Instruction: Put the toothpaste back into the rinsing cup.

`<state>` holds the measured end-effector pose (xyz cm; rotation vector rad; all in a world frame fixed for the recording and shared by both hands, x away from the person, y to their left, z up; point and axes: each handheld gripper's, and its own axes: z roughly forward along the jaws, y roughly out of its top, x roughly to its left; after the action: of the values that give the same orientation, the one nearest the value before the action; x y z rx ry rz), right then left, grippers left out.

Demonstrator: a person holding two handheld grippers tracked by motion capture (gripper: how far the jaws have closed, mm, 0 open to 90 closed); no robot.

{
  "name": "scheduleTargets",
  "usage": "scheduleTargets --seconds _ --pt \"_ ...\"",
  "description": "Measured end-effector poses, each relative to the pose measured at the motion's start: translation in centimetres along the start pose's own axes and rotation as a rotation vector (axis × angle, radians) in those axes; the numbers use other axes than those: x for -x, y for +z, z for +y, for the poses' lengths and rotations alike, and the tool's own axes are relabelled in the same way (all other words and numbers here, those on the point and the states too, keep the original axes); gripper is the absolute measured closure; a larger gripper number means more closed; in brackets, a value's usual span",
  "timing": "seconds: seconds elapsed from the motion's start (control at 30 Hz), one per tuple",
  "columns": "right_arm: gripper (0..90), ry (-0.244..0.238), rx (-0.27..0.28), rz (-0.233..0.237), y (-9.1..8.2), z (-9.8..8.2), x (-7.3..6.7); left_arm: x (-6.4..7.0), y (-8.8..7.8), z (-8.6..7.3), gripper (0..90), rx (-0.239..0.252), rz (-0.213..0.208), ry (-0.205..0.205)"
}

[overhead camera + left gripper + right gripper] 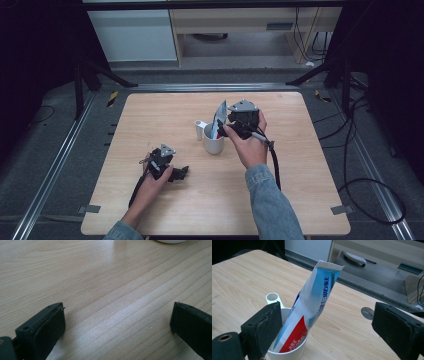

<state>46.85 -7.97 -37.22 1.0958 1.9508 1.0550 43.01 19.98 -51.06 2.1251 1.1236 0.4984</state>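
One tube stands in one white cup near the middle of the table; its bottom end is down in the cup and its flat top leans up and away, so its long line runs from low and near to high and far. Two grippers are here; the right gripper is just beside the tube and cup, with its jaws wide apart and no pad touching the tube (the tube sits nearer the left jaw in the right gripper view); I think it has let go, and a pull straight back would keep the tube from tipping. Far off, low and to the left, the left gripper rests near the table, jaws open, nothing in them; so the right hand is much nearer the cup.
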Motion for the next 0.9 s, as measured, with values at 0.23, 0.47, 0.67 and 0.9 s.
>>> scheduleTargets --seconds 0.23,0.47,0.67,0.9 --pt "8.5 0.002 -0.048 -0.008 -0.7 -0.8 0.7 0.1 0.1 0.1 0.0 -0.003 -0.005 0.003" --pt "8.5 0.01 -0.043 -0.03 -1.8 -2.0 1.5 0.1 0.2 0.2 0.0 -0.004 -0.008 0.006" --pt "8.7 0.006 -0.036 -0.048 -3.0 -3.2 2.1 0.1 0.2 0.2 0.0 -0.006 -0.007 0.008" --pt "8.9 0.026 -0.078 -0.068 -3.6 -5.5 3.0 0.1 0.2 0.2 0.0 -0.006 -0.007 0.008"
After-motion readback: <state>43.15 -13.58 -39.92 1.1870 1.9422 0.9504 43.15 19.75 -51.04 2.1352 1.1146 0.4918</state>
